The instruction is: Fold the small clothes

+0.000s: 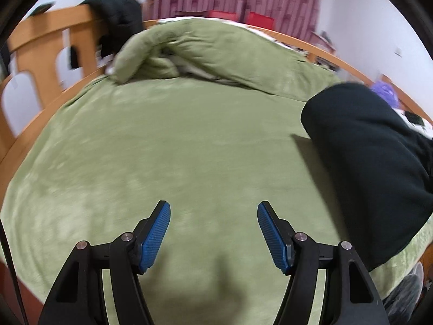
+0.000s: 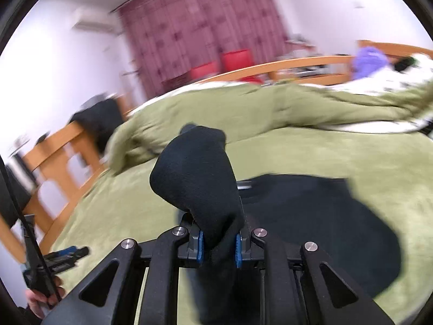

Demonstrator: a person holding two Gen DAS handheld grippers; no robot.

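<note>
One black garment (image 2: 194, 173) pinched in the right gripper (image 2: 219, 243), jaws narrow and pressing on the cloth from both sides. Rises in a soft hump above the pads, clear of the bed (image 1: 40, 27), with more of it trailing down under the jaws. Looks small and limp; cannot tell what kind of garment, nor which edge is gripped. Beyond the jaws, a broad dark patch on the green blanket (image 1: 162, 149) of the bed: more black cloth or only shadow, cannot tell through the blur.

Left gripper (image 1: 213, 208) over the open middle of the bed, jaws wide, nothing between them, only flat blanket below. From this side, shows the black cloth as a big dark mass toward the right side of the bed, off the blanket.

Judged as the opening step: picking up a piece and carrying it to the flat part of the bed, no fold begun yet.

Next move probably calls for laying the garment down flat mid-bed, short of the bunched bedding at the far side. Needs the left jaws on a free edge or corner, then a pull apart to spread the cloth before any folding. Worth keeping the right-hand pinch firm until then; limp fabric held at one point tends to bunch or twist on landing.
</note>
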